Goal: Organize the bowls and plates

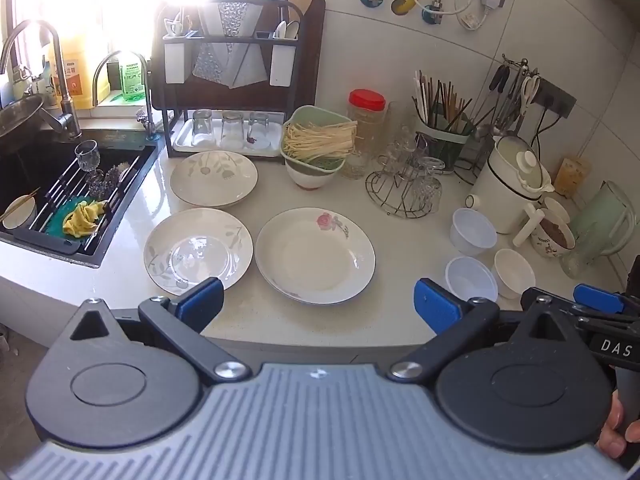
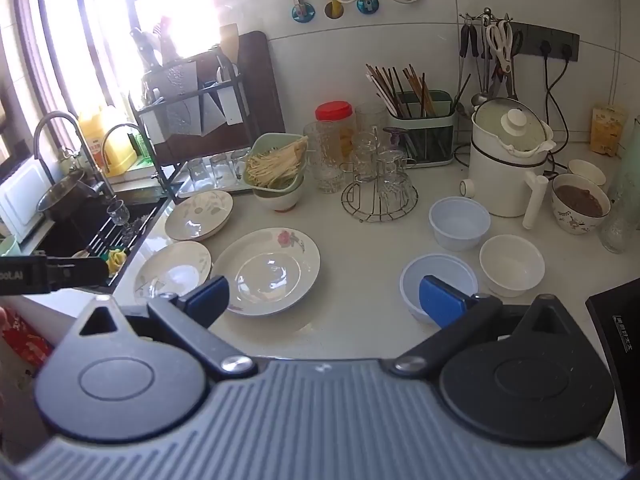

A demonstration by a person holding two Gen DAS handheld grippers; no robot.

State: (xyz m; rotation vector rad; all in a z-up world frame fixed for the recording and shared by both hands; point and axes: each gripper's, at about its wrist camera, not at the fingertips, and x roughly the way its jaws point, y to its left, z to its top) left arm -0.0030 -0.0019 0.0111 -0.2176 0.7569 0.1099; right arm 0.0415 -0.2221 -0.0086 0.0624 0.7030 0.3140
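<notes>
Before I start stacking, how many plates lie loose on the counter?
3: the rose plate in the middle, a leaf-patterned plate beside it toward the sink, another leaf-patterned plate behind that one.

White tiled wall [image 1: 400, 60], bright window [image 1: 100, 0] glare – pale countertop [image 1: 400, 240], dark sink [image 1: 24, 168] on left.

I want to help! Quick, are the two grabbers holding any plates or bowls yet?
Left gripper: jaws open, holding nothing.
Right gripper: jaws open, holding nothing.

Bare counter [image 1: 404, 236] between rose plate [image 1: 315, 255], bowls [image 1: 472, 279]
</notes>
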